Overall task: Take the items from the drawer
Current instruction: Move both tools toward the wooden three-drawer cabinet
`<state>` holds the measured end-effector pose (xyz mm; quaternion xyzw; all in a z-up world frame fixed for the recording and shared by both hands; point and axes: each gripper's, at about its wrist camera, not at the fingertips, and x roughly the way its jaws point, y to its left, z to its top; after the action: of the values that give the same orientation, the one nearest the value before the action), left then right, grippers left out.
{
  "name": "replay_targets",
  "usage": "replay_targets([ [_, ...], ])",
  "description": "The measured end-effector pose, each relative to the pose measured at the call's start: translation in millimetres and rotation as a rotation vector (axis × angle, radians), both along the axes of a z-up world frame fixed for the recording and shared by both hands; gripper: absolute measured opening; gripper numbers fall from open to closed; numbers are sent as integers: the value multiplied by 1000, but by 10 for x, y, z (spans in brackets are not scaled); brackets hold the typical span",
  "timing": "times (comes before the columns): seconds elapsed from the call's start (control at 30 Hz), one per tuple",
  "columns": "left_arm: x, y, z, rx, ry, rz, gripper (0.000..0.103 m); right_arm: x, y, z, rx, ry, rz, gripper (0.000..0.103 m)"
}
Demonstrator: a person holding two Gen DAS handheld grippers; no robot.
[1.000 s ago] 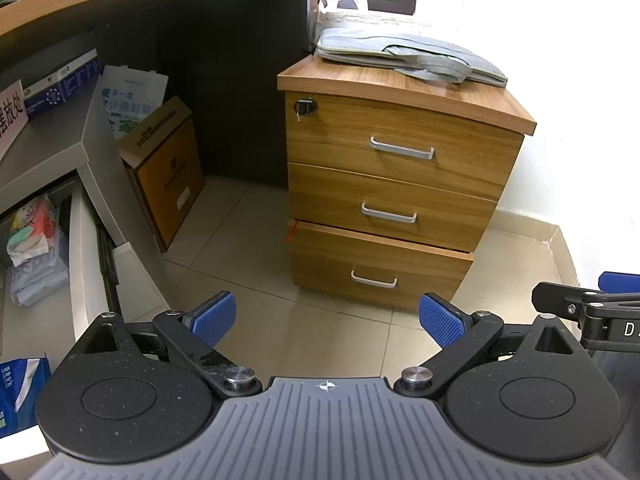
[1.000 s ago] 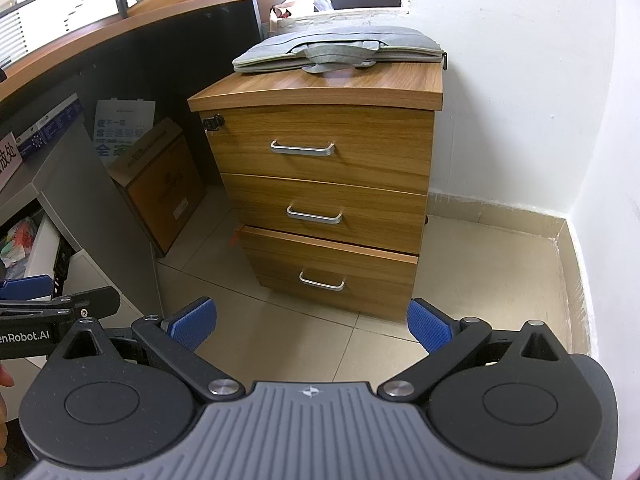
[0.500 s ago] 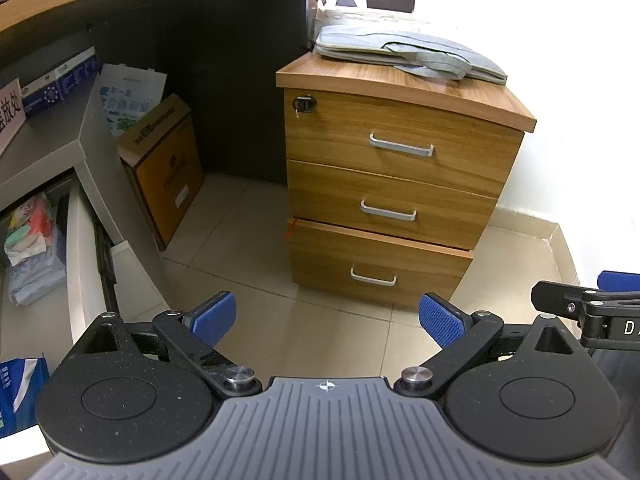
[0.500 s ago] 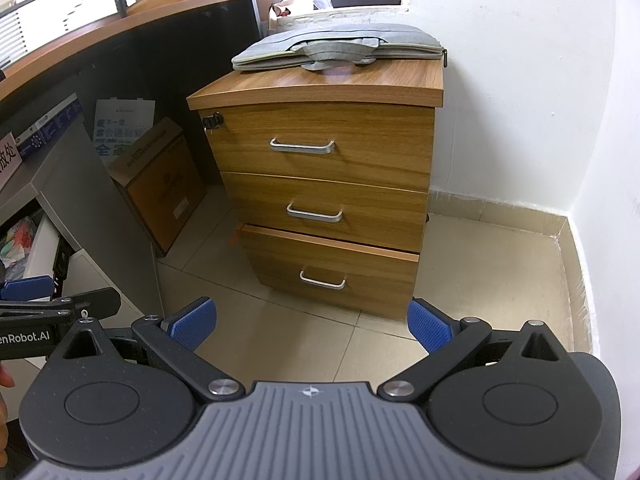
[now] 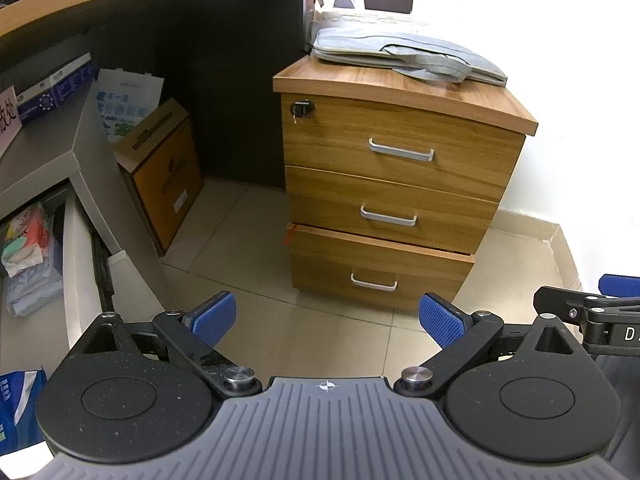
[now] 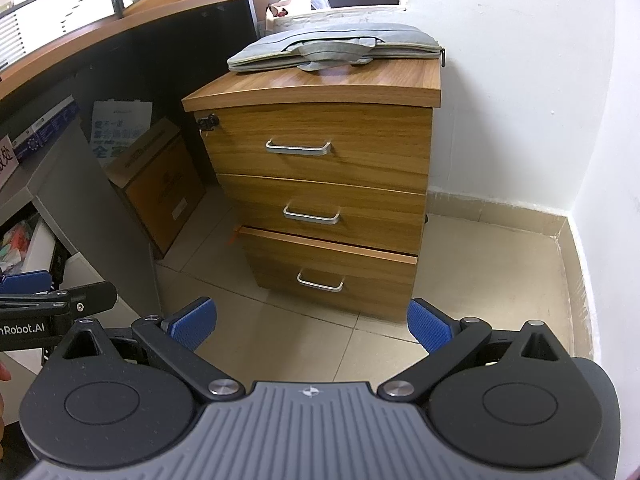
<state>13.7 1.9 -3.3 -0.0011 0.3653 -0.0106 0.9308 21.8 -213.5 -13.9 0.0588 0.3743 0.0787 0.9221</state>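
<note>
A wooden three-drawer cabinet stands on the tiled floor against a white wall. Its top drawer and middle drawer sit flush. The bottom drawer juts out slightly; what it holds is hidden. My left gripper is open and empty, well short of the cabinet. My right gripper is open too, holding nothing, facing the bottom drawer from a distance.
A grey laptop bag lies on the cabinet top. An orange cardboard box leans beside a dark desk panel. On the left, a grey desk has an open drawer of packets. Bare floor tiles lie before the cabinet.
Both views have shifted only slightly; the cabinet sits a touch lower and nearer in the frames. Both grippers remain open.
</note>
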Motion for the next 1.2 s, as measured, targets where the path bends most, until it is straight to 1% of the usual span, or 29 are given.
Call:
replay_targets([
  [0.4,94,-35,10,5,2,-12,99,111,-25,30,-4,-10,1,102],
  [0.63,217,-49,22,5,0,-20,99,194,-44,9,-10,-5,2,102],
  [0.73,301,-54,15,18,2,-26,99,254,-59,-11,-16,-2,2,102],
  [0.93,496,-1,-3,3,7,-22,100,425,-112,-56,-18,5,-17,102],
  [1.2,928,121,-59,-17,8,-55,102,739,-188,-169,17,-7,-82,102],
])
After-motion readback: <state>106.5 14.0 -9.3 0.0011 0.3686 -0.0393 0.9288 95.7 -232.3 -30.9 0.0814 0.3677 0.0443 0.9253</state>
